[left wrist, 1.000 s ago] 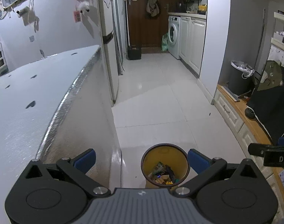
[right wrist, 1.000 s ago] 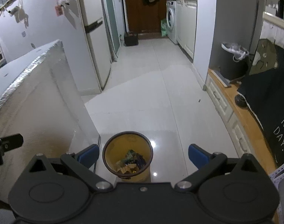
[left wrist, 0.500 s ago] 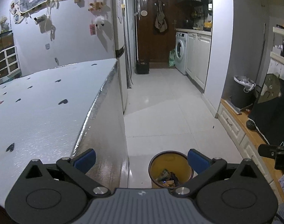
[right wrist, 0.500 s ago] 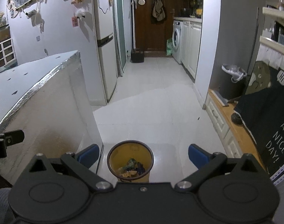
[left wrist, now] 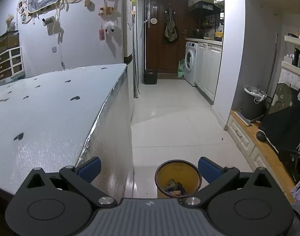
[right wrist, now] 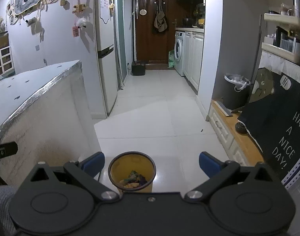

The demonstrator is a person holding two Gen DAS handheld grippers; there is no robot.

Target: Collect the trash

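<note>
A: What are the tongs doing?
B: Left tongs (left wrist: pixel 149 169) and right tongs (right wrist: pixel 151 164) both stand wide, holding nothing.
A: And the trash?
B: In the yellow bin (left wrist: pixel 178 177) on the floor (left wrist: pixel 169 122), just below the tongs, wrappers inside.
A: Beyond that?
B: The silver desk (left wrist: pixel 51 106) on the left, then a washing machine (right wrist: pixel 179 53) far down the hall.
</note>
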